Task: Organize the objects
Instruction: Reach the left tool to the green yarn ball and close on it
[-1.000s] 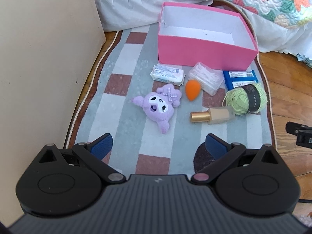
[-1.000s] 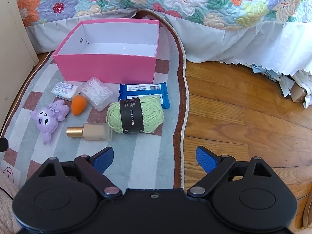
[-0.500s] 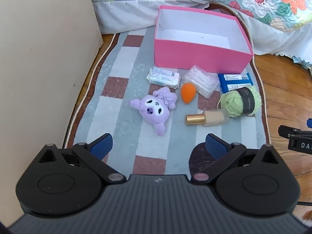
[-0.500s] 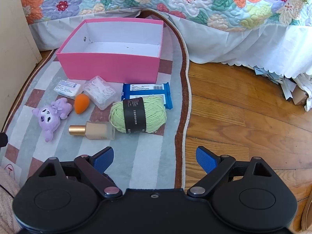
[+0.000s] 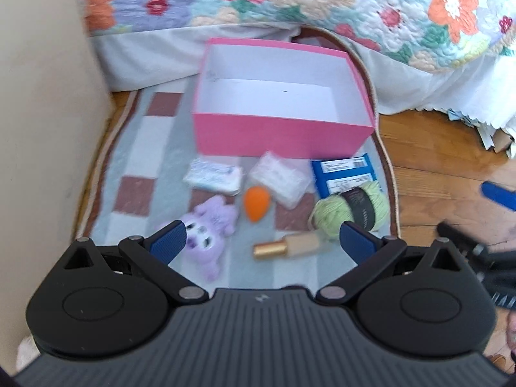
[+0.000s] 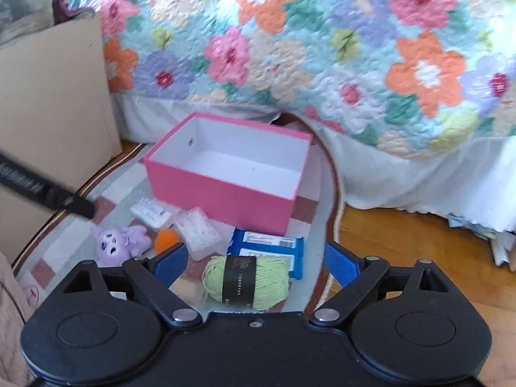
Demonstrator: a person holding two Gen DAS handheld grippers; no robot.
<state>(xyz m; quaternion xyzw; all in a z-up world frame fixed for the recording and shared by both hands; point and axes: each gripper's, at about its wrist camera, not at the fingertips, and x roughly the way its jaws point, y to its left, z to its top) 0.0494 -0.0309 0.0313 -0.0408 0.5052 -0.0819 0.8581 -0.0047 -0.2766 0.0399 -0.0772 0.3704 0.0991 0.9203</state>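
An empty pink box (image 5: 283, 135) (image 6: 222, 193) stands on a striped rug. In front of it lie a white packet (image 5: 214, 174), a clear plastic case (image 5: 279, 177), an orange sponge (image 5: 256, 204), a purple plush (image 5: 206, 229) (image 6: 121, 242), a blue wipes pack (image 5: 343, 174) (image 6: 267, 245), a green yarn ball (image 5: 354, 208) (image 6: 246, 282) and a gold-capped bottle (image 5: 290, 246). My left gripper (image 5: 261, 240) is open above the plush and bottle. My right gripper (image 6: 256, 259) is open, with the yarn low between its fingers, untouched.
A beige cabinet side (image 5: 42, 113) walls off the left. A bed with a floral quilt (image 6: 322, 42) and white skirt stands behind the box. Bare wooden floor (image 5: 451, 167) lies to the right of the rug (image 5: 145, 161).
Both views have tilted up and drawn back, so the bed fills more of the frame. Each gripper now shows at the edge of the other's view. Nothing was picked up.
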